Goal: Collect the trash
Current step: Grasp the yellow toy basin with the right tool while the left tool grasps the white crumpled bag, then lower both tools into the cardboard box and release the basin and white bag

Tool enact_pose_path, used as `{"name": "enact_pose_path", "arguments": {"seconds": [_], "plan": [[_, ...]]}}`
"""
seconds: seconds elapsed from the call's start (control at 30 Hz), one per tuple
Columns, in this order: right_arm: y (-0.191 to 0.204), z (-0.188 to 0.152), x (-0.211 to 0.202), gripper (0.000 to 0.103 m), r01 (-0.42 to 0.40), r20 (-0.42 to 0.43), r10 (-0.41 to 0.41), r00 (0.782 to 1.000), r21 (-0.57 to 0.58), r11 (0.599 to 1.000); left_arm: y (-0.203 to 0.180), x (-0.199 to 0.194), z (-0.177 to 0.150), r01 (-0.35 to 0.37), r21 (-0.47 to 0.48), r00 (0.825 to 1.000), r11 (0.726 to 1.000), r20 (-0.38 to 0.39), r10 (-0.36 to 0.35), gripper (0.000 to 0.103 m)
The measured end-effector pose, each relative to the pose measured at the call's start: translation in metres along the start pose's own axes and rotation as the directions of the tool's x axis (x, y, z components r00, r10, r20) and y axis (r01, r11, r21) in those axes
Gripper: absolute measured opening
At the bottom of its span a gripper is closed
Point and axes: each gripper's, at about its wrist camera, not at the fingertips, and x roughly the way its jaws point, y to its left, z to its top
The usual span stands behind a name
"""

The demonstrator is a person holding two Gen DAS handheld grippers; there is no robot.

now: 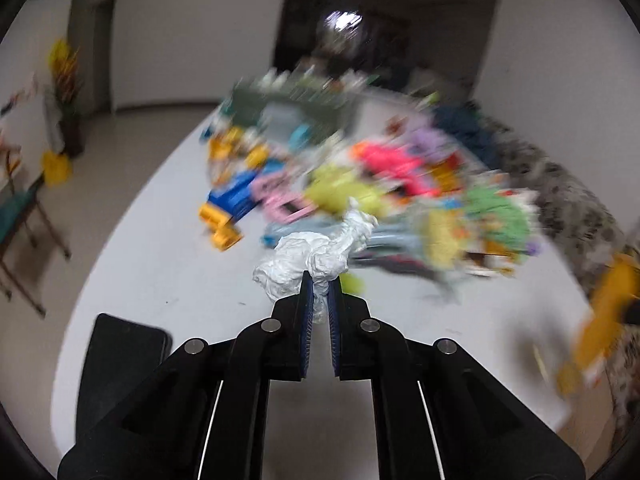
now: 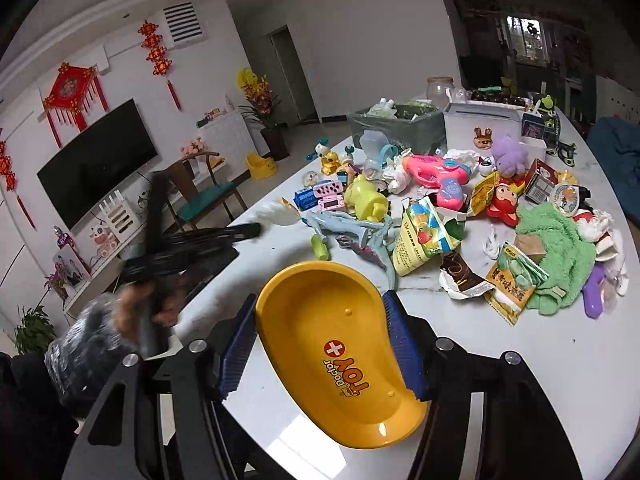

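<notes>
Pinching crumpled white tissue (image 1: 316, 258), left claw (image 1: 320, 292) clamps tight.

We are seeing a white bench (image 2: 520, 360) carrying a bright yellow tray (image 2: 320, 336) with red lettering and a red-and-white cross, lying between blue ribbed pads (image 2: 404, 352) on black jaws. At twelve o'clock from the tray a pink toy gun (image 2: 436, 174) with blue trim is showing; at two o'clock a green fluffy cloth (image 2: 556, 248) is lying beside a yellow-green snack packet (image 2: 512, 284). A purple plush (image 2: 510, 154) is sitting further back. In the left wrist view, crumpled white paper (image 1: 312, 256) is showing between blue-lined black jaws.
</notes>
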Motion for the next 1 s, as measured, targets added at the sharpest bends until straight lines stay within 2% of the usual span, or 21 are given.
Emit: {"name": "enact_pose_path", "arguments": {"seconds": [0.07,0.13,0.17,0.27,0.4,0.47,0.53,0.57,0.6,0.63,0.67,0.7,0.77,0.8,0.83,0.87,0.9,0.93,0.97,1.0], "plan": [[0.010,-0.011,-0.016,0.061,-0.017,0.011,0.016,1.000,0.004,1.000,-0.025,-0.039,-0.011,0.044,0.062,0.998,0.997,0.040,-0.047,0.007],[0.025,-0.029,-0.036,0.061,-0.048,0.008,0.048,0.999,0.001,0.999,-0.058,-0.086,-0.037,0.091,0.181,0.993,0.979,0.054,-0.102,0.007],[0.032,-0.037,-0.044,0.061,-0.056,0.006,0.056,0.998,-0.006,0.998,-0.073,-0.105,-0.054,0.100,0.238,0.993,0.966,0.042,-0.114,0.007],[0.060,-0.075,-0.066,0.061,-0.079,-0.030,0.079,0.996,-0.027,0.996,-0.095,-0.133,-0.096,0.152,0.330,0.988,0.932,-0.027,-0.151,0.007],[0.080,-0.134,-0.065,0.061,-0.106,-0.127,0.105,0.986,-0.005,0.994,-0.107,-0.131,-0.164,0.241,0.366,0.965,0.899,-0.192,-0.180,0.007],[0.076,-0.162,-0.048,0.061,-0.112,-0.181,0.118,0.976,0.044,0.993,-0.107,-0.107,-0.194,0.273,0.367,0.941,0.889,-0.292,-0.169,0.007],[0.066,-0.188,-0.025,0.061,-0.087,-0.230,0.104,0.968,0.084,0.993,-0.107,-0.080,-0.216,0.289,0.373,0.922,0.881,-0.357,-0.152,0.007],[0.058,-0.207,-0.005,0.061,-0.071,-0.274,0.095,0.957,0.095,0.993,-0.104,-0.058,-0.232,0.300,0.377,0.903,0.876,-0.410,-0.132,0.008],[0.050,-0.224,0.015,0.061,-0.057,-0.316,0.089,0.945,0.110,0.992,-0.103,-0.042,-0.246,0.309,0.382,0.884,0.871,-0.454,-0.114,0.019],[0.043,-0.238,0.030,0.063,-0.043,-0.349,0.082,0.933,0.119,0.992,-0.101,-0.026,-0.260,0.309,0.390,0.867,0.867,-0.491,-0.088,0.048],[0.029,-0.262,0.059,0.067,-0.031,-0.416,0.091,0.905,0.150,0.988,-0.097,-0.002,-0.280,0.311,0.398,0.838,0.863,-0.544,-0.051,0.066],[0.022,-0.275,0.074,0.076,-0.019,-0.453,0.093,0.887,0.166,0.986,-0.093,0.012,-0.294,0.312,0.400,0.819,0.862,-0.573,-0.030,0.080],[0.006,-0.303,0.101,0.074,0.041,-0.528,0.054,0.848,0.166,0.985,-0.087,0.036,-0.320,0.334,0.373,0.761,0.865,-0.649,-0.014,0.080],[0.002,-0.309,0.103,0.068,0.062,-0.544,0.035,0.839,0.158,0.986,-0.082,0.047,-0.329,0.330,0.348,0.724,0.877,-0.690,0.002,0.078],[0.004,-0.306,0.093,0.066,0.053,-0.529,0.033,0.848,0.146,0.988,-0.080,0.048,-0.330,0.314,0.347,0.721,0.884,-0.693,0.016,0.077],[0.008,-0.299,0.079,0.066,0.039,-0.499,0.032,0.866,0.130,0.991,-0.078,0.044,-0.327,0.309,0.351,0.733,0.884,-0.680,0.014,0.077],[0.014,-0.287,0.061,0.066,0.027,-0.460,0.023,0.888,0.102,0.994,-0.078,0.032,-0.319,0.314,0.352,0.758,0.882,-0.652,-0.010,0.077],[0.022,-0.265,0.031,0.066,0.021,-0.390,-0.002,0.921,0.046,0.999,-0.078,0.022,-0.310,0.319,0.347,0.776,0.882,-0.630,-0.032,0.077],[0.025,-0.250,0.011,0.067,0.021,-0.341,-0.016,0.940,0.011,1.000,-0.078,0.012,-0.300,0.329,0.337,0.790,0.882,-0.610,-0.062,0.077],[0.029,-0.224,-0.019,0.073,0.039,-0.260,-0.050,0.964,-0.047,0.998,-0.078,-0.003,-0.286,0.347,0.322,0.810,0.881,-0.576,-0.108,0.077]]}}
